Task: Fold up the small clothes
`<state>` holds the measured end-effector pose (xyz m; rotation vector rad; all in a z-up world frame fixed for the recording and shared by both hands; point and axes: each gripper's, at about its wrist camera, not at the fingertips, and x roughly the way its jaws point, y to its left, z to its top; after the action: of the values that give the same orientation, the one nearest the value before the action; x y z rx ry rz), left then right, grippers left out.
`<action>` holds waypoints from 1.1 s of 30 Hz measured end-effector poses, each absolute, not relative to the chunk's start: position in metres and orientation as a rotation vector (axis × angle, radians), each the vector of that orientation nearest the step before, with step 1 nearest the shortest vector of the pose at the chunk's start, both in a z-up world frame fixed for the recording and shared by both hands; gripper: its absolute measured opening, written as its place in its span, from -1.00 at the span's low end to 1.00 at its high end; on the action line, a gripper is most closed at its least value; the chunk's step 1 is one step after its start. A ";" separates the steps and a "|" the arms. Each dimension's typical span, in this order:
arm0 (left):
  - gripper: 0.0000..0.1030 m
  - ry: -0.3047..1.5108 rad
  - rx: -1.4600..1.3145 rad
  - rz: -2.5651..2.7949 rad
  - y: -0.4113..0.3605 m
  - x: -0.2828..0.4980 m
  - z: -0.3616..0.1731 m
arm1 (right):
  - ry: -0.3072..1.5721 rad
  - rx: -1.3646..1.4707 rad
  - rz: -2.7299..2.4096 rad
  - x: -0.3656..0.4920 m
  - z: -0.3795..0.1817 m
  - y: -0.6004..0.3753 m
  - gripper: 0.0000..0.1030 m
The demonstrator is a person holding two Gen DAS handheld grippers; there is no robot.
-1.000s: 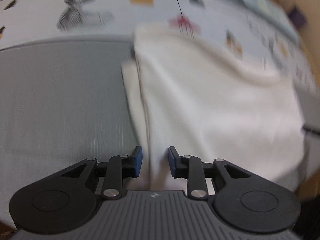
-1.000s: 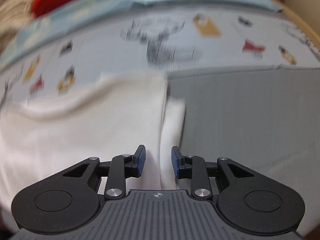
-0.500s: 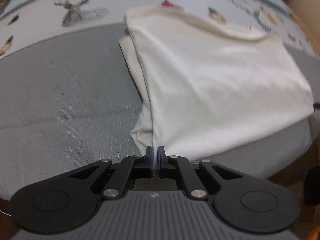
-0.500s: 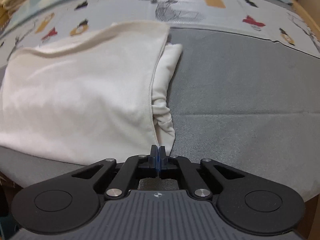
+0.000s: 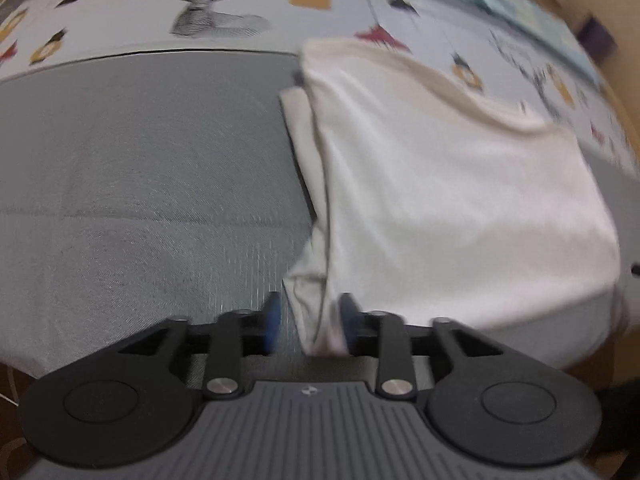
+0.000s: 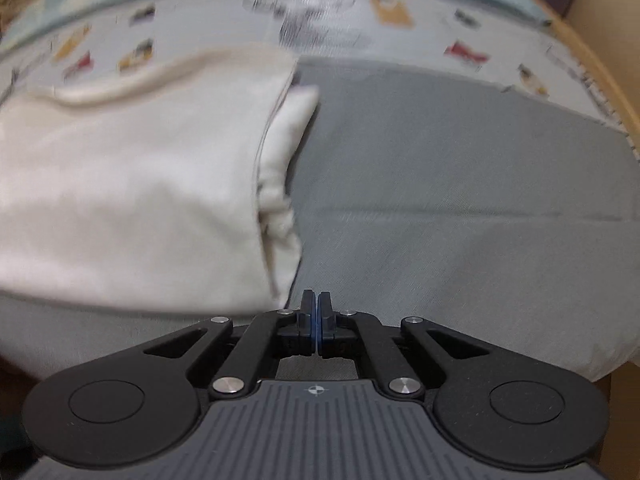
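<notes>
A cream-white folded garment (image 5: pixel 448 200) lies on a grey cushion (image 5: pixel 140 184); it also shows in the right wrist view (image 6: pixel 132 192), on the left. My left gripper (image 5: pixel 308 322) is open, its jaws either side of the garment's near left corner, with cloth between them. My right gripper (image 6: pixel 316 320) is shut and empty, just off the garment's near right corner, over the bare grey cushion (image 6: pixel 460 208). A sleeve edge pokes out along the garment's side in both views.
A patterned sheet (image 5: pixel 216 20) with deer and tag prints lies beyond the cushion, also in the right wrist view (image 6: pixel 320 28). A wooden edge (image 6: pixel 600 68) curves along the far right. The cushion's front edge is right below both grippers.
My left gripper was shut at the garment's corner half a second ago and has opened. My right gripper stays shut and has shifted slightly right, off the garment's corner.
</notes>
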<state>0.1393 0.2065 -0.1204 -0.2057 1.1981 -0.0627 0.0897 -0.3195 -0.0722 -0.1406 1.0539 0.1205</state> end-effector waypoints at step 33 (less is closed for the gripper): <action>-0.65 1.181 -0.310 -0.053 0.181 0.215 -0.153 | 0.595 0.174 -0.043 0.076 0.015 -0.375 -0.16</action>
<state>0.2150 0.1811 -0.1530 -0.3104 1.1807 -0.0531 0.0757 -0.3750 0.0154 0.1743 0.5945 -0.0435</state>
